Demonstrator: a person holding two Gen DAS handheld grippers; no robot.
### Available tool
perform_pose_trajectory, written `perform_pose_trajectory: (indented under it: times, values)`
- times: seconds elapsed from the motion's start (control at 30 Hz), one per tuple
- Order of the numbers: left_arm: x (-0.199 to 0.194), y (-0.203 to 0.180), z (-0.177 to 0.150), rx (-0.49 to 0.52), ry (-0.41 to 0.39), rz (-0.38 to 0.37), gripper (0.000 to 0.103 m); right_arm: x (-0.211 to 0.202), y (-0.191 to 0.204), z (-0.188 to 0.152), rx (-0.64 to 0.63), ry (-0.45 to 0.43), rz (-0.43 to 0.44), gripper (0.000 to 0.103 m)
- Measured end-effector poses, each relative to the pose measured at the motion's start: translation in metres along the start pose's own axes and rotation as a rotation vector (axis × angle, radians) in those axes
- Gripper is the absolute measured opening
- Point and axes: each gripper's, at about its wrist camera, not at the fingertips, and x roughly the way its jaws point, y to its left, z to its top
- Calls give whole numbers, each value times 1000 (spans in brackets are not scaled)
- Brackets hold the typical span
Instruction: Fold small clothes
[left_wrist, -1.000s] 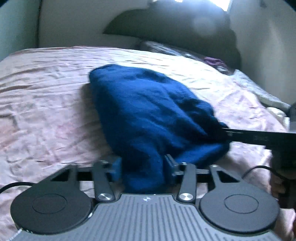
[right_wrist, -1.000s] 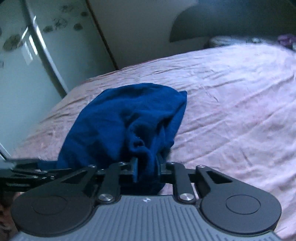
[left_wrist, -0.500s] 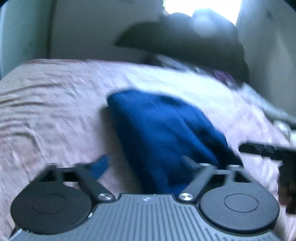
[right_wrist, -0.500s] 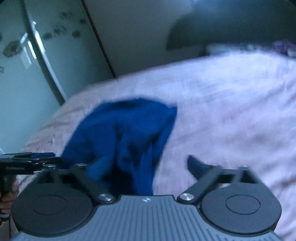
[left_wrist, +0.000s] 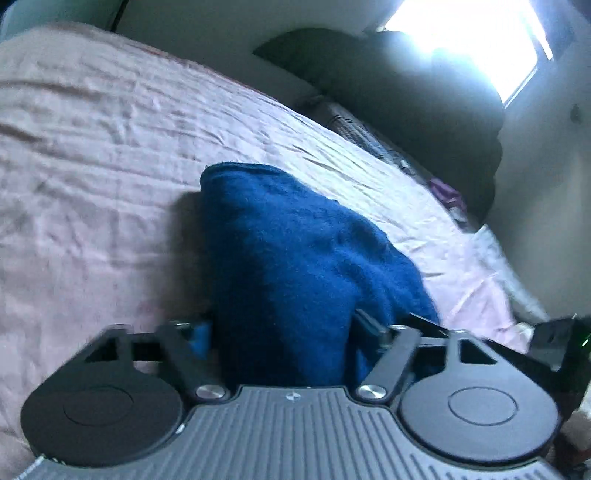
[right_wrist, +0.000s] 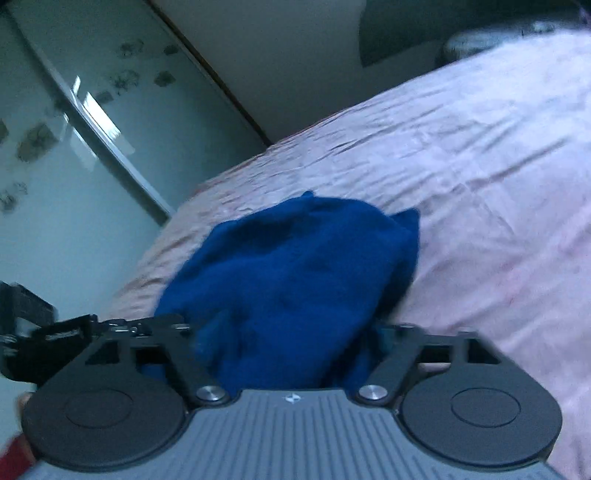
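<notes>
Both the left claw (left_wrist: 280, 332) and right claw (right_wrist: 291, 332), having let go, have just been closing around the blue garment (left_wrist: 295, 258), apparently regrasping for another fold, though actual clamping is unclear.

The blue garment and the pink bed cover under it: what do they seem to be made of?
The blue garment looks like a soft knit or fleece: matte and fuzzy, slumping in thick, rounded folds. Which of the two is unclear through the blur. The pink bed cover looks like a thin woven fabric with a slight sheen, creased all over in fine, sharp wrinkles; possibly satin-like.
</notes>
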Motion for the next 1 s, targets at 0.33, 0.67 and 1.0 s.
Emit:
perform_pose_trajectory:
  times: [0.33,0.67,1.0]
  values:
    - [-31,-22,6,127,-57,40,26,-20,3,-2,178,-72,115,24]
    - [-54,-3,-14,91,-18,27,77,-41,13,-20,102,-15,-12,76]
    - [-66,-12,-66,135,56,15,13,-72,23,-69,64,38,-29,15]
